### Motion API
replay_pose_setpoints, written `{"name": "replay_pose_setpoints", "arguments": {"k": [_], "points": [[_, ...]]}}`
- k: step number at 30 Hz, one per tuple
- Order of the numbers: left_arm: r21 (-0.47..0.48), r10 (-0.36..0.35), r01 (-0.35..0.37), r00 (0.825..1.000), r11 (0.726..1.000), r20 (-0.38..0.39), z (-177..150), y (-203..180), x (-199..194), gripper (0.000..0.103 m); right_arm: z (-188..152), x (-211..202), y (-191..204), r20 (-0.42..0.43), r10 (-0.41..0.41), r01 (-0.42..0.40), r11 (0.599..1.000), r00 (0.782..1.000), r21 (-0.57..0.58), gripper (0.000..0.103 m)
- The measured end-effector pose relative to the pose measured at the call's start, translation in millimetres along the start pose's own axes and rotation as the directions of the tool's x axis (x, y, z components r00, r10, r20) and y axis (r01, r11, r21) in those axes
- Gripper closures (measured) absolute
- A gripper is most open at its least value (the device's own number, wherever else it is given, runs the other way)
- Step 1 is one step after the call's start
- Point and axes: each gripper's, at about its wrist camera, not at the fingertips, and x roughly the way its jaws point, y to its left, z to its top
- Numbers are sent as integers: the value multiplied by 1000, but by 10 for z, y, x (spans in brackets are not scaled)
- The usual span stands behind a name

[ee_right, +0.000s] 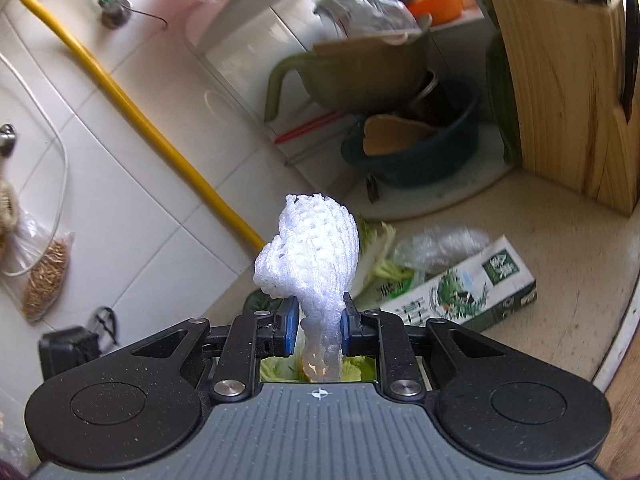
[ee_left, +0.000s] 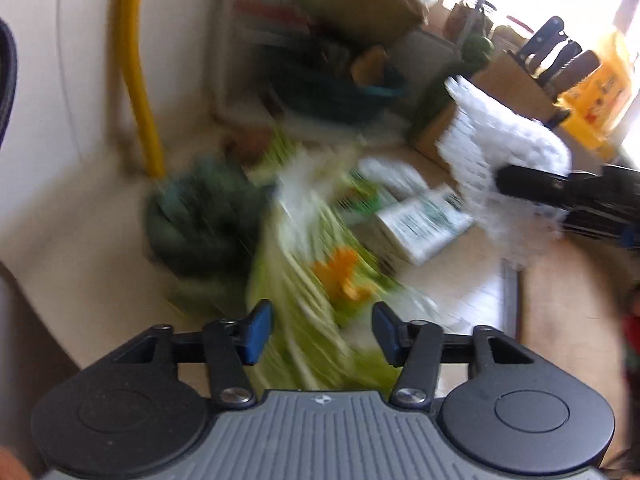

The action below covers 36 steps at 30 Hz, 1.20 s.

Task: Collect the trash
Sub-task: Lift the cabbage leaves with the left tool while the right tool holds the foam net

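In the right wrist view my right gripper [ee_right: 319, 320] is shut on a white foam fruit net [ee_right: 312, 256], which sticks up between the blue pads above the counter. Pale green cabbage leaves [ee_right: 380, 252], crumpled clear plastic [ee_right: 440, 244] and a green-and-white carton [ee_right: 460, 292] lie behind it. The left wrist view is motion-blurred. There my left gripper [ee_left: 322, 332] stands open over the cabbage leaves [ee_left: 312, 264], which carry an orange scrap. The carton [ee_left: 424, 224] lies beyond, and the foam net [ee_left: 500, 152] hangs at the right in the right gripper [ee_left: 520, 184].
A wooden knife block [ee_right: 560, 92] stands at the back right. A blue basin [ee_right: 420, 148] and a green colander [ee_right: 360, 72] are stacked behind the trash. A yellow pipe [ee_right: 132, 108] runs along the tiled wall. A dark green lump [ee_left: 200, 224] lies left of the leaves.
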Motion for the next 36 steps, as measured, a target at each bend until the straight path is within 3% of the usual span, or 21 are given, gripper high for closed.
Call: {"name": "replay_pose_setpoints", "arguments": {"k": [4,6,8,10,12,15,16,17,19,20,23,26,28,29,30,32,34,35,36], "points": [[-76,-68,62,995,995,-68,41,108,296,70,-34,105,-64,-37,0,1,1000,999,19,76],[-181,-119,100,988,978,-96,103,258,423,88,-26,125,-99,-41,1,0,999,999,32,76],[-215,-195,173,977,961,-88,117,274,380,94,-19,124,-151,-39,9,-7,999,999,50,76],[-184,-313,298,948,937,-60,130,113,239,96,-19,130,-208,-39,12,-9,997,999,71,76],[-166,-438,431,899,887,-11,158,-40,45,96,-19,113,-250,-28,14,-11,996,1000,85,76],[-148,-551,556,831,818,76,184,-87,-213,96,-5,24,-287,1,19,-19,995,1000,99,76],[-143,-568,575,818,805,89,174,-67,-254,95,1,-17,-295,11,20,-21,995,1000,101,76],[-131,-549,557,830,820,94,148,-36,-274,94,4,-49,-305,18,20,-22,995,1000,102,76],[-115,-407,411,912,905,51,89,12,-190,93,-6,-91,-323,25,16,-18,994,1000,105,76],[-117,-339,338,941,934,14,41,40,-107,93,-12,-92,-334,24,14,-16,994,1000,109,76],[-129,-228,219,972,967,-59,-80,111,180,93,-58,-72,-360,8,10,-11,993,1000,121,76],[-135,-226,213,970,968,-93,-123,99,366,86,-98,-28,-373,-15,5,-3,992,1000,123,76],[-135,-239,224,965,965,-104,-94,54,466,71,-123,11,-384,-32,-2,6,993,999,119,73],[-135,-256,241,960,961,-109,-75,26,521,58,-140,30,-391,-40,-7,12,993,999,119,73],[-148,-267,250,957,957,-110,-53,12,579,56,-155,54,-406,-48,-9,15,992,999,121,73],[-189,-273,252,957,949,-99,8,-2,667,61,-184,88,-441,-57,-12,19,991,998,133,73],[-211,-274,251,958,945,-86,47,-23,678,86,-202,92,-474,-57,-4,13,989,998,148,73],[-245,-307,281,949,928,-77,64,8,674,97,-205,77,-490,-51,2,6,987,999,158,74],[-299,-376,345,925,890,-51,79,59,646,97,-202,61,-505,-43,12,-5,986,999,168,76]]}}
